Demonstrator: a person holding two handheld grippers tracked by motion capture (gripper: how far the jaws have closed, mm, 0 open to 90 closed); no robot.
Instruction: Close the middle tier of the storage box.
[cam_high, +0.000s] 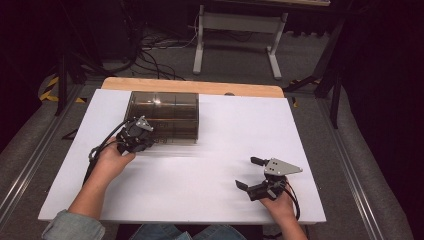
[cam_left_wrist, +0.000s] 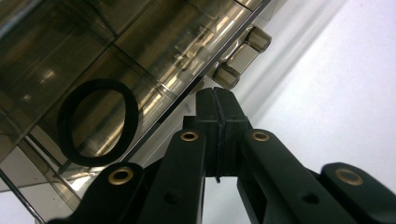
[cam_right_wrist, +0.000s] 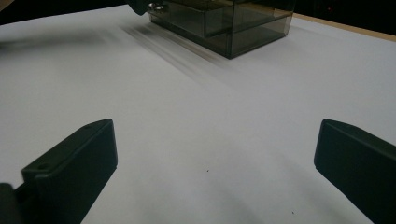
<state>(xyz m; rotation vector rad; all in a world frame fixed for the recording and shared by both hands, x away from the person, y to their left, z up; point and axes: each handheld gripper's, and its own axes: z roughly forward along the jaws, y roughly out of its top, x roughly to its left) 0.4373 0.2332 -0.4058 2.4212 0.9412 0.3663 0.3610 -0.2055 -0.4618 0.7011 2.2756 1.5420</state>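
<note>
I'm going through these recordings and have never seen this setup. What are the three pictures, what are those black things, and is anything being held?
There is no robot arm here: a person sits at a white table and holds a hand-operated two-jaw gripper in each hand. The high view looks down from above the person. The other two pictures come from cameras riding on the grippers, looking along their black jaws.

On the table stands a smoky transparent plastic box with compartments; a black ring shows through its wall.

The left gripper has its jaws pressed shut, their tips at the box's edge beside a small clasp; nothing shows between them. The right gripper rests near the table's front with its jaws wide open, holding nothing.
</note>
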